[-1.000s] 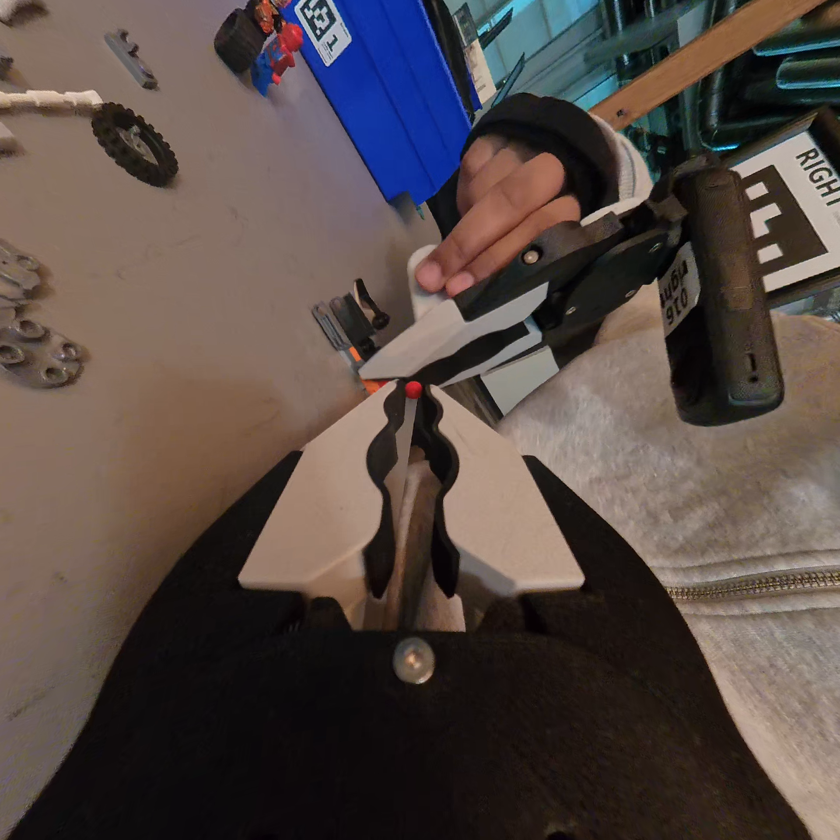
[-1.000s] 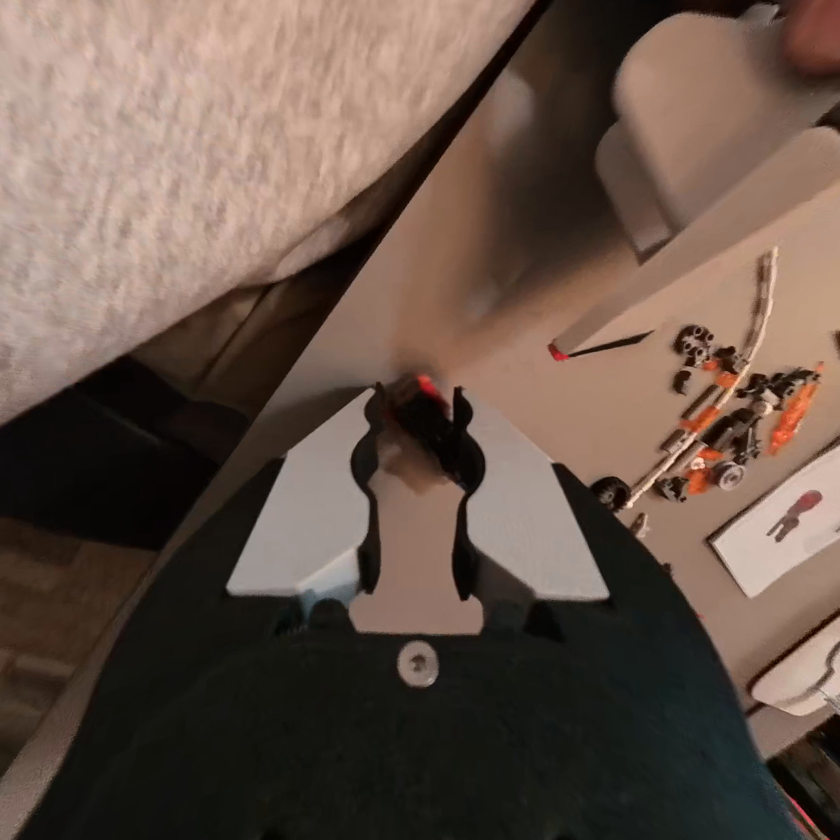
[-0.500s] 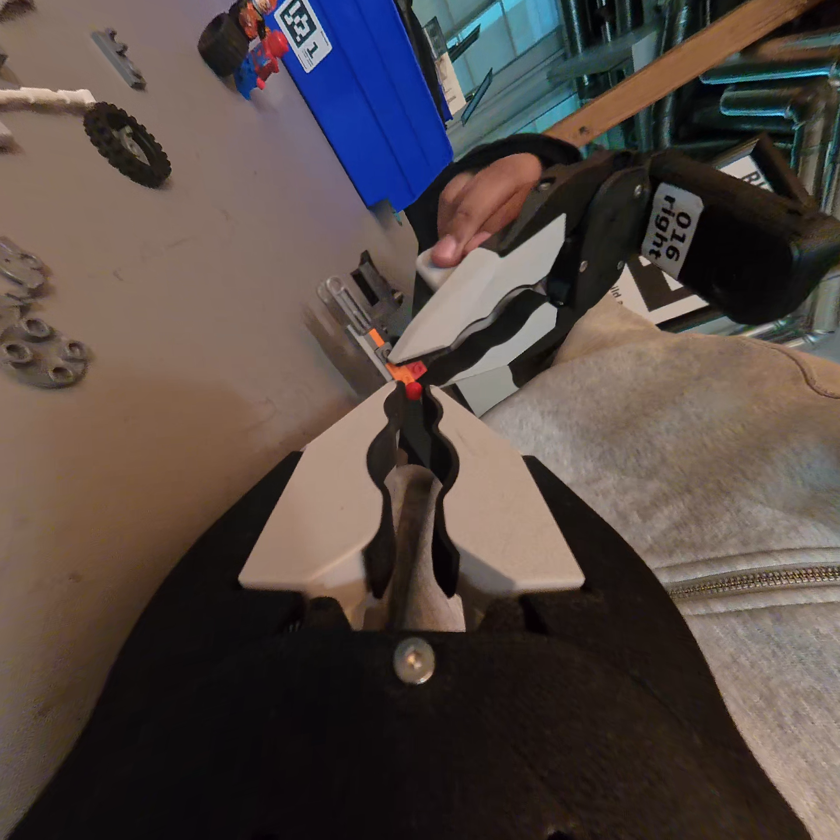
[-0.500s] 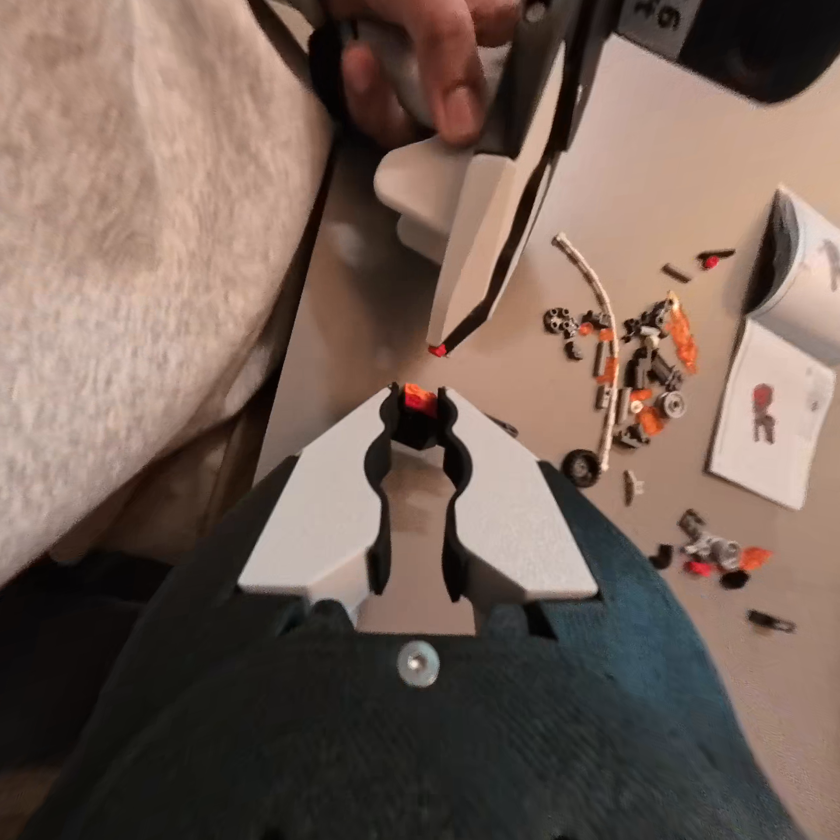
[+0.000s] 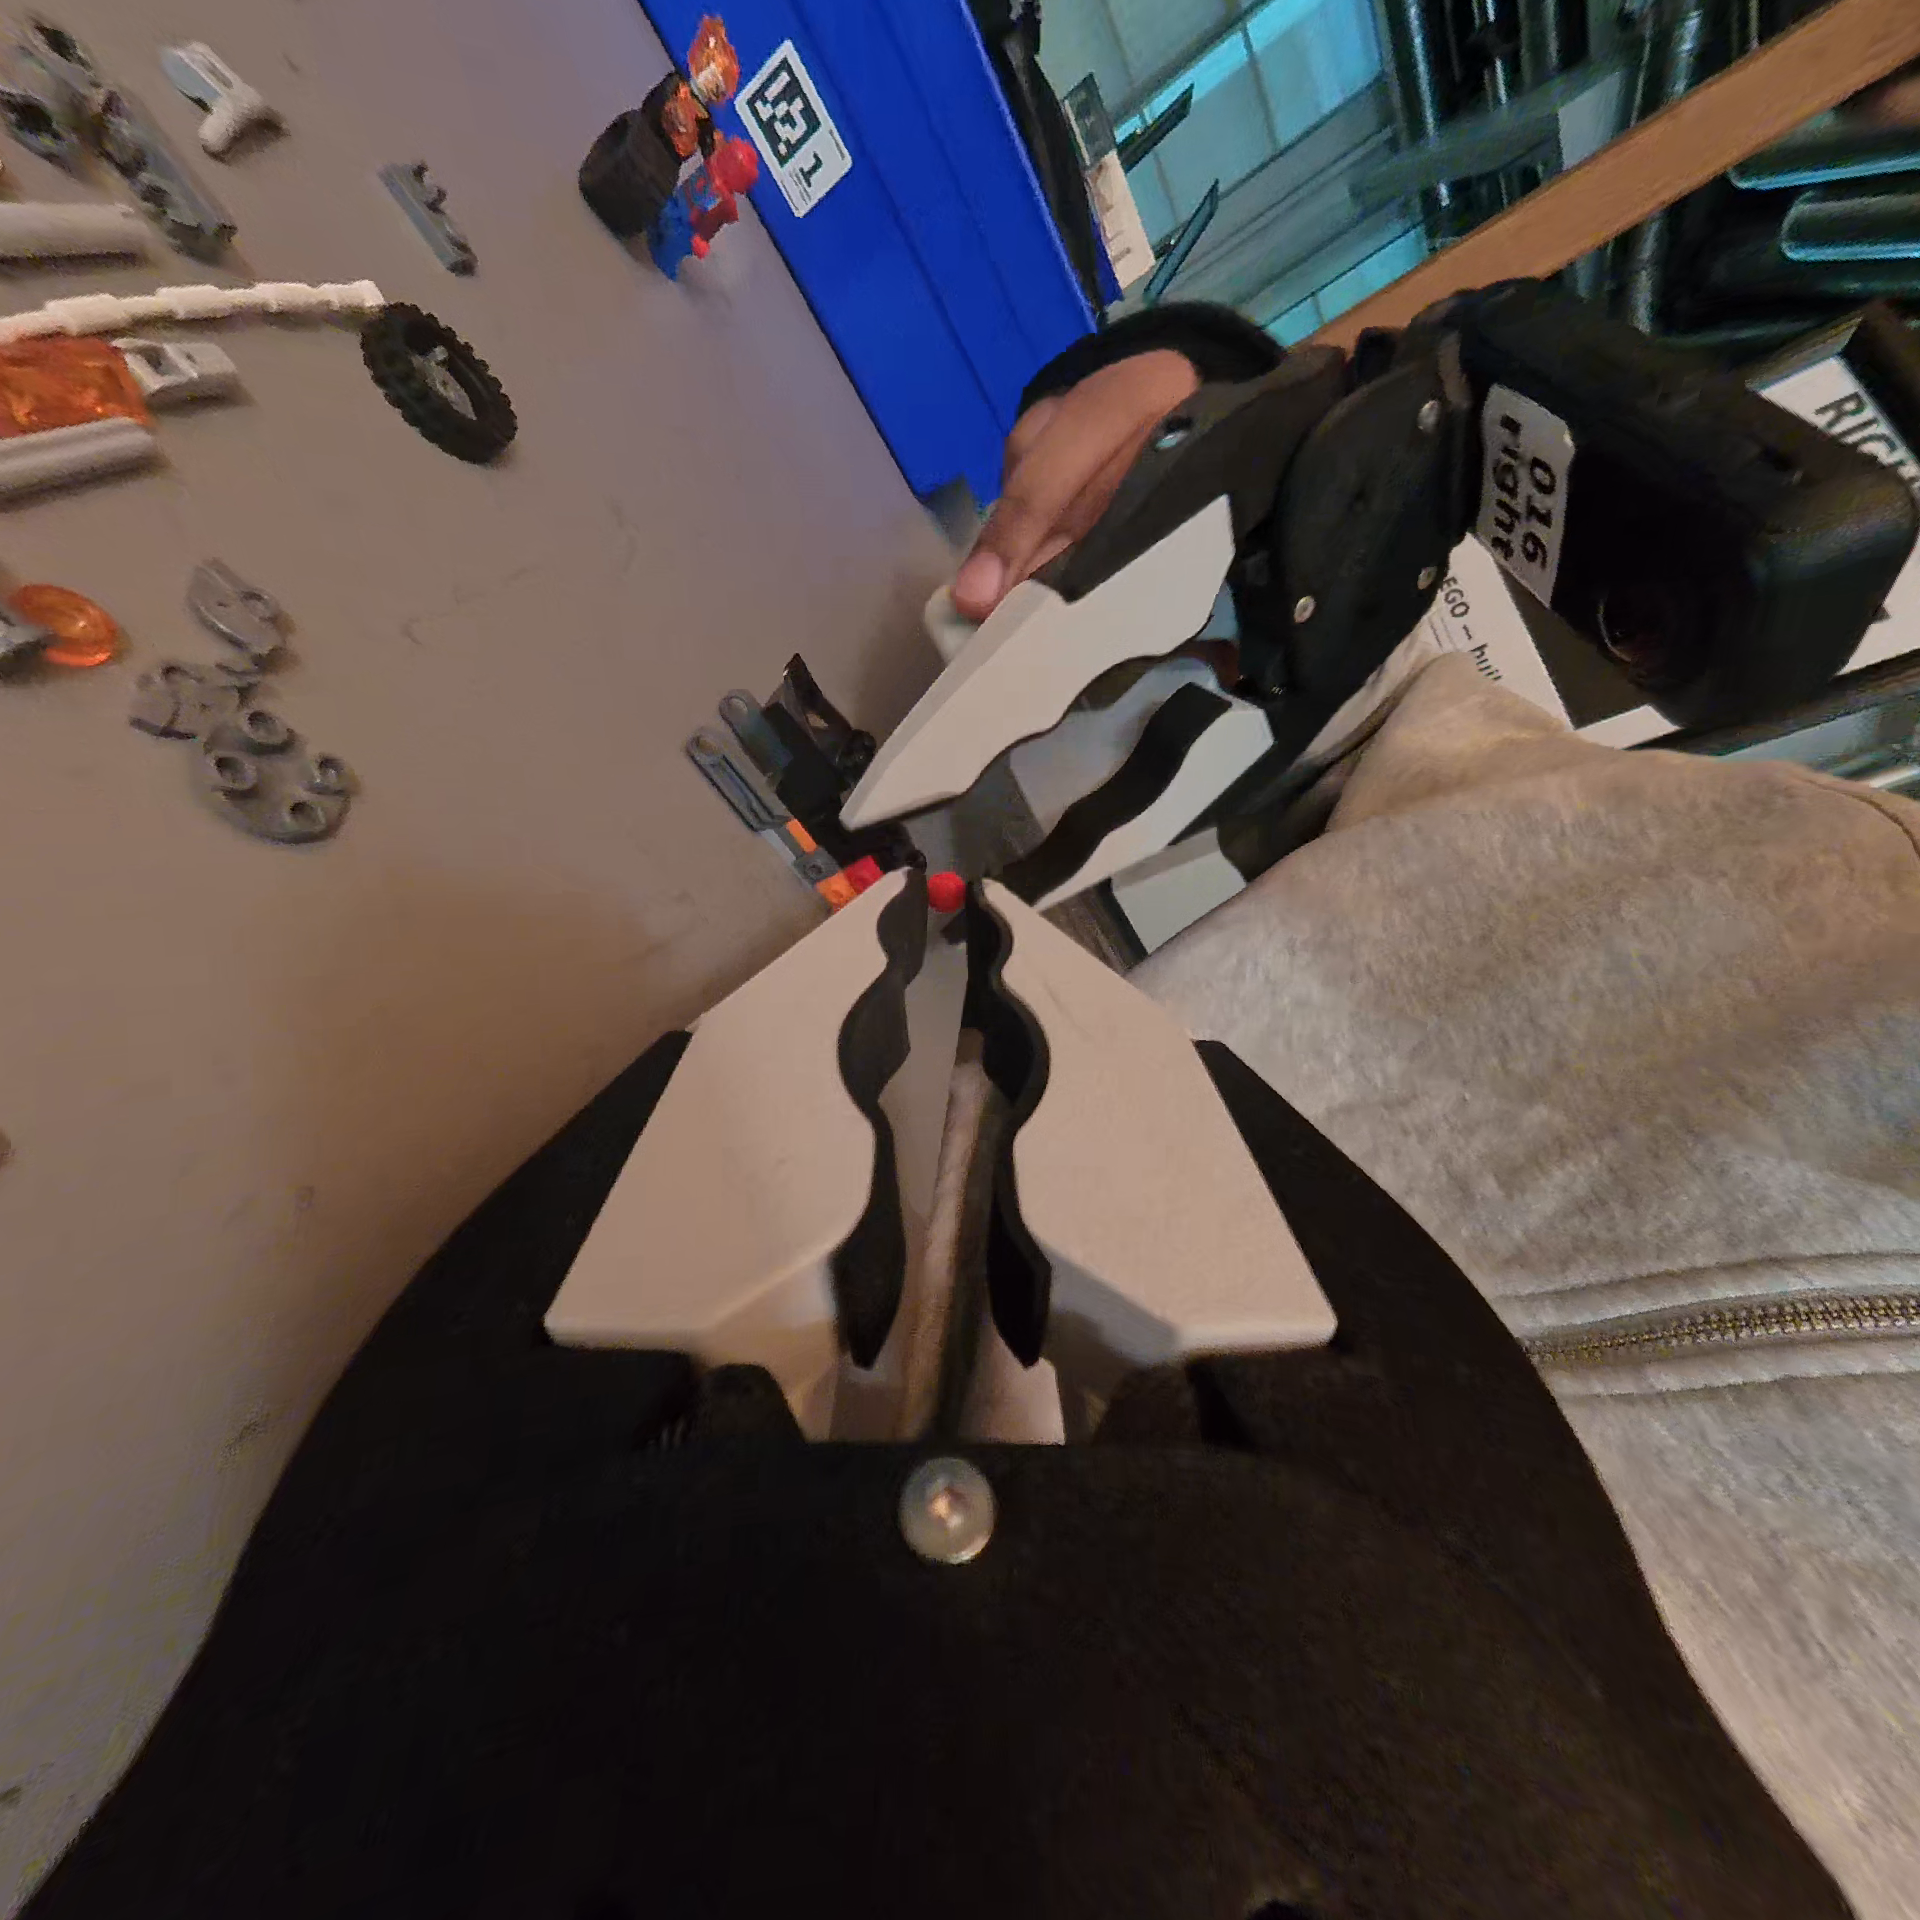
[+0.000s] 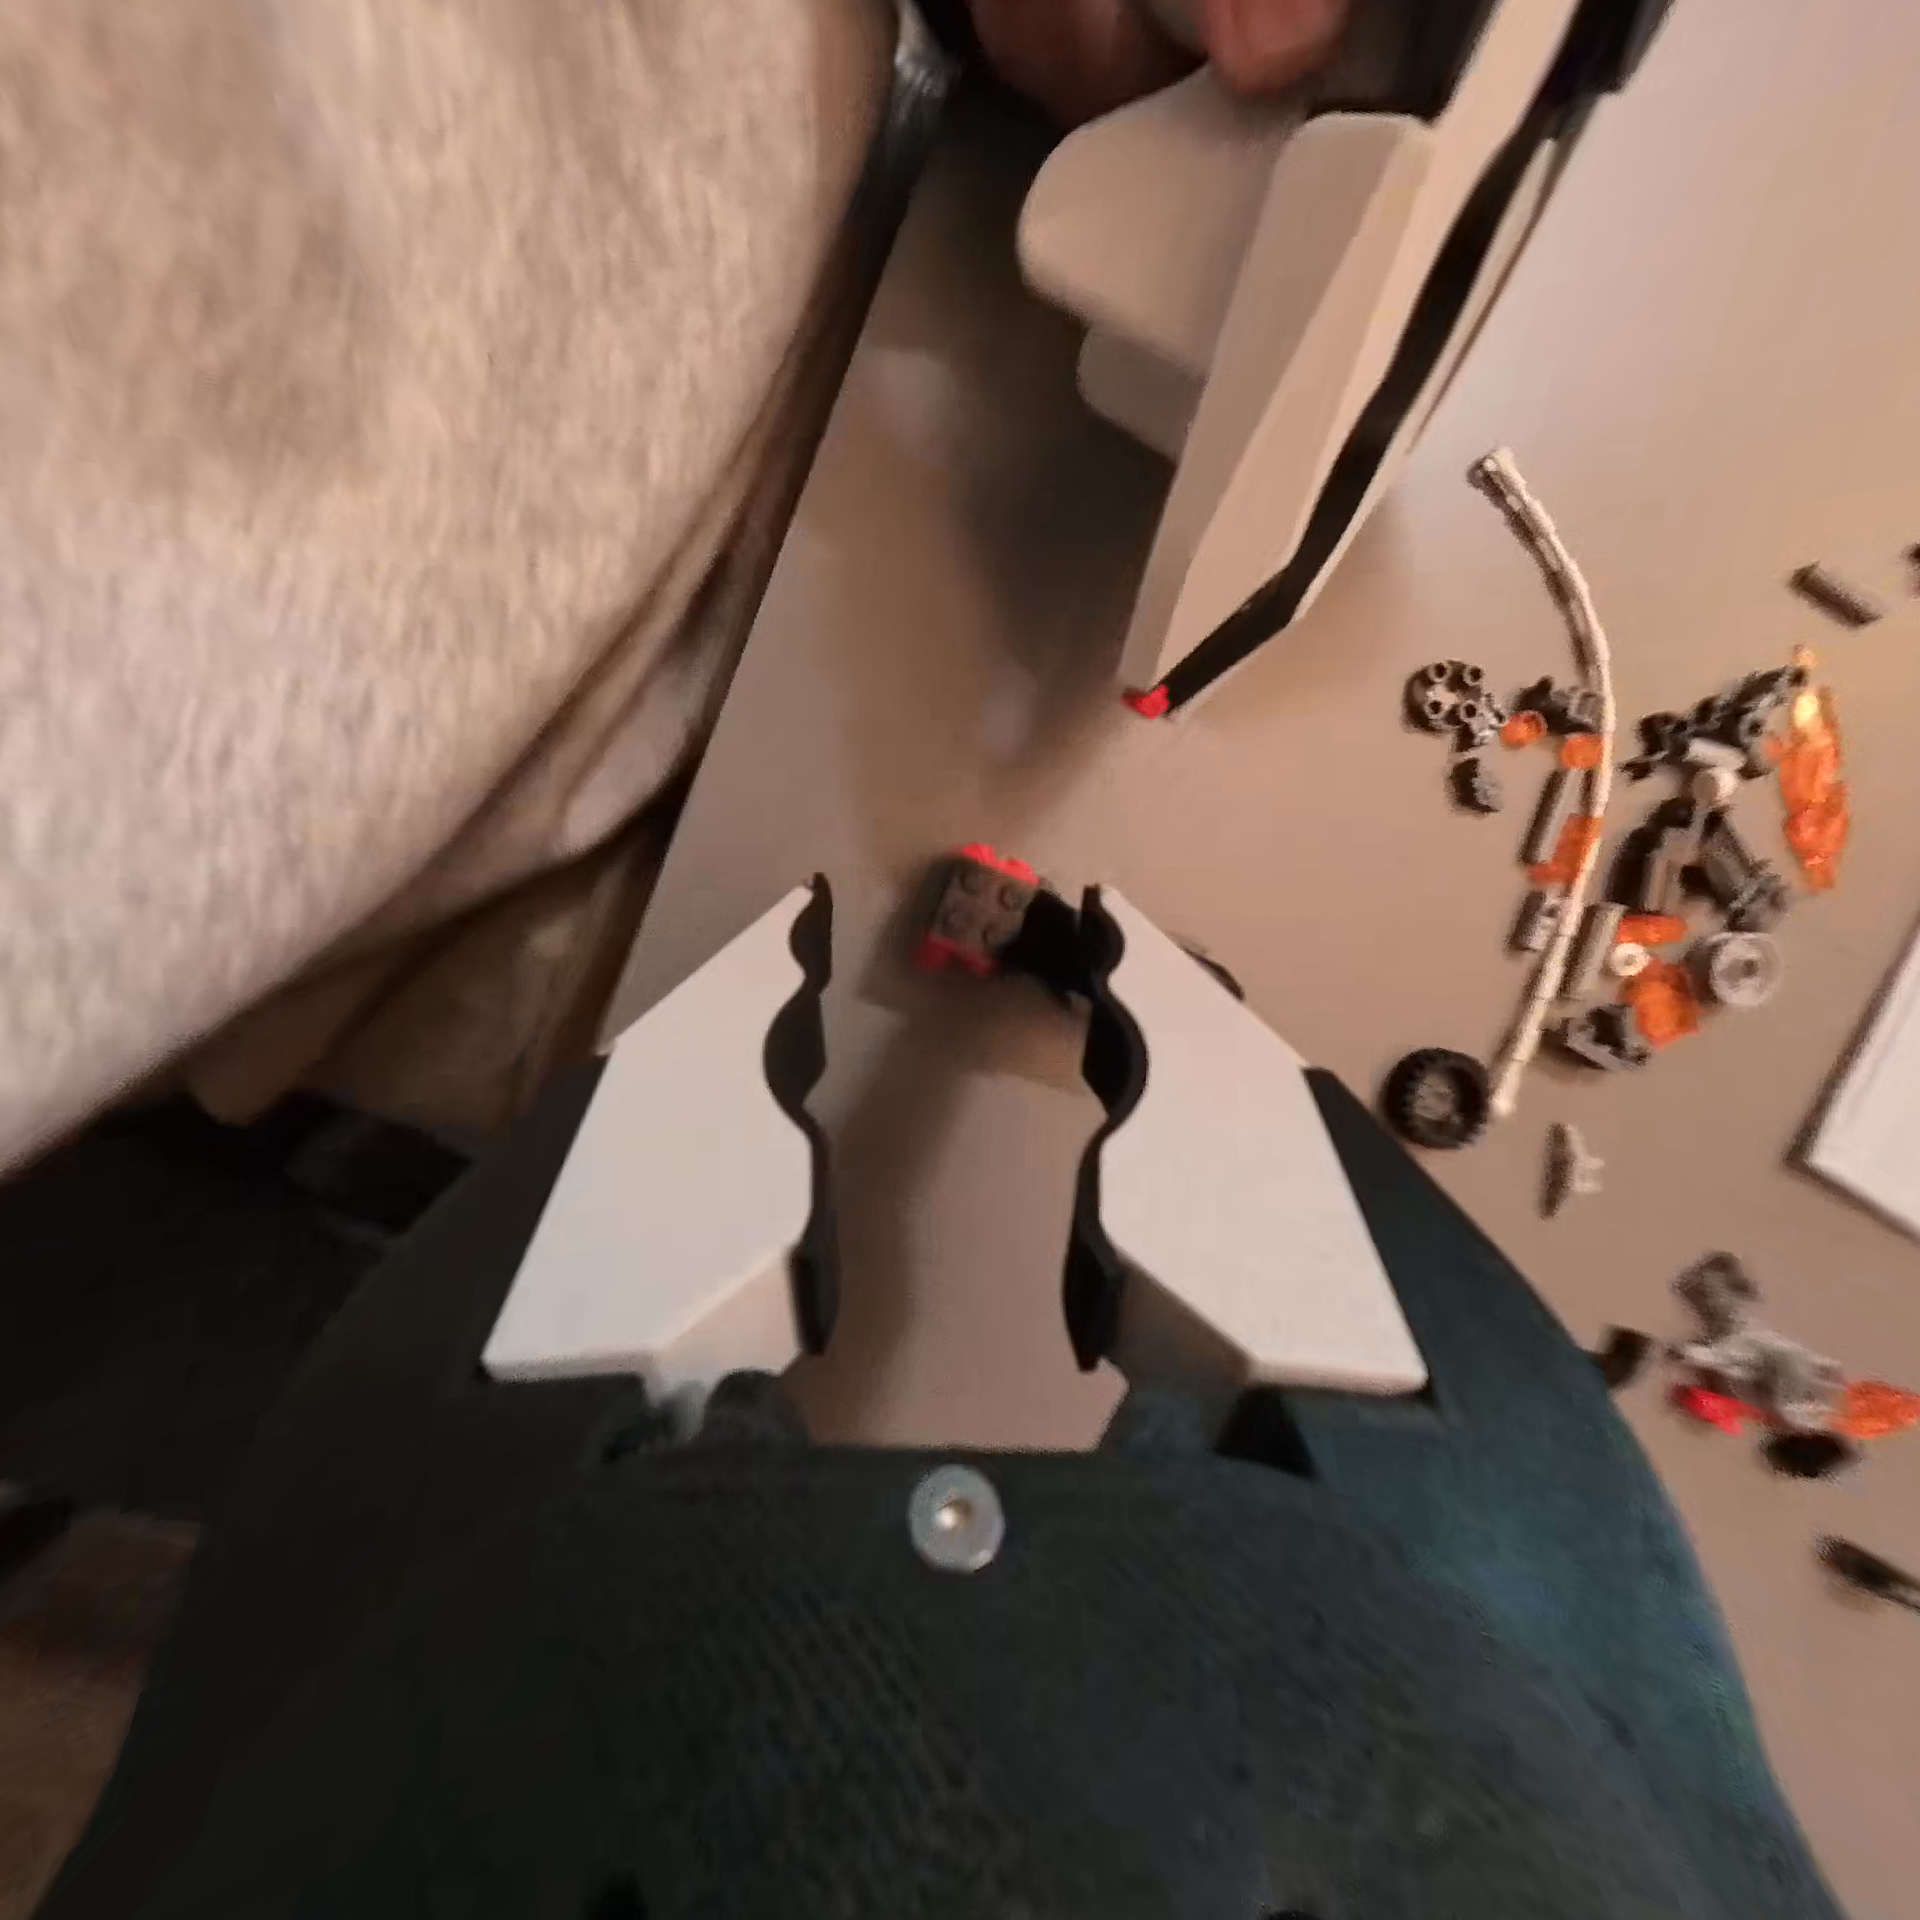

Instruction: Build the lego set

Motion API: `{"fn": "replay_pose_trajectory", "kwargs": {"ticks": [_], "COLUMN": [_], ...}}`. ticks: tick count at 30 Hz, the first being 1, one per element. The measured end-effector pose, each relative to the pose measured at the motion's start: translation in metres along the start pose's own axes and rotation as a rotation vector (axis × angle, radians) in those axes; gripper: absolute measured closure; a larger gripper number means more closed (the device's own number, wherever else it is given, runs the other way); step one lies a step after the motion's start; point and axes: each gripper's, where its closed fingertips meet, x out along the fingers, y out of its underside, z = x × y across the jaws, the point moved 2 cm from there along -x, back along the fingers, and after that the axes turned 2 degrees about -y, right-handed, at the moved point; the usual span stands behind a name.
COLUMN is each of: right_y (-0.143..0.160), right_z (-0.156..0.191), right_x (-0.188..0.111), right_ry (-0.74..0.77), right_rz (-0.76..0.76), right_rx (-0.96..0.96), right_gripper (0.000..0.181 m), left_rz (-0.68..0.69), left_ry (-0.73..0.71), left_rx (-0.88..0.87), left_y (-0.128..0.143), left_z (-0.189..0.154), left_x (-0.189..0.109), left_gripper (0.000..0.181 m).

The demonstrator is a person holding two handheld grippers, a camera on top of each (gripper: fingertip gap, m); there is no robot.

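Observation:
My left gripper point(image 5: 941, 902) is shut on a small red stud piece point(image 5: 945, 890), held above the table near its front edge. It also shows in the right wrist view point(image 6: 1162, 698), with the red piece point(image 6: 1145, 702) at its tip. My right gripper point(image 6: 956, 902) is open, its jaws wide apart. A small assembly of grey, black and red bricks point(image 6: 971, 914) lies on the table between its fingertips. In the left wrist view the right gripper point(image 5: 930, 857) is just beyond my left gripper's tips, with the assembly point(image 5: 805, 795) under it.
A black wheel point(image 5: 436, 379), a white chain piece point(image 5: 208, 303), grey round plates point(image 5: 270, 774) and a minifigure point(image 5: 707, 197) lie by a blue bin point(image 5: 914, 229). A half-built bike point(image 6: 1662, 894) and a booklet point(image 6: 1870, 1101) lie to the right. A person's grey sweatshirt point(image 6: 364, 468) lies along the table edge. One gripper's finger ends stand about 5 cm off the other's. The black wheel point(image 5: 436, 379) lies around 10 cm away from my right fingertips.
My right gripper has opened and let go of the small assembly, which now lies on the table. My left gripper still holds the red piece close by.

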Motion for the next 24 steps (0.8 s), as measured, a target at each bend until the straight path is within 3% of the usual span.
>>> {"fn": "replay_pose_trajectory", "kwargs": {"ticks": [1,5,10,16,19,24], "right_y": [0.004,0.016,0.01,0.0,-0.004,-0.005], "right_z": [-0.001,-0.008,-0.017,-0.028,-0.025,-0.022], "right_x": [-0.003,-0.008,0.0,0.002,-0.001,-0.002], "right_ry": [0.013,-0.009,0.022,0.044,0.006,-0.02], "right_rz": [0.036,0.185,0.179,0.19,0.163,0.145], "right_rx": [-0.061,-0.152,-0.157,0.128,0.189,0.071], "right_gripper": [0.134,0.139,0.155,0.165,0.157,0.138], "left_rz": [0.001,-0.004,-0.022,-0.04,-0.052,-0.058], "left_ry": [-0.002,0.019,0.046,0.068,0.092,0.111], "left_rx": [-0.001,-0.005,-0.001,0.003,0.003,0.014], "left_y": [0.0,-0.001,-0.002,-0.004,-0.005,-0.004], "left_z": [0.001,0.001,-0.001,-0.003,-0.005,-0.008], "left_x": [0.0,0.0,-0.004,-0.011,-0.013,-0.016], "left_gripper": [0.177,0.177,0.177,0.177,0.177,0.178]}}
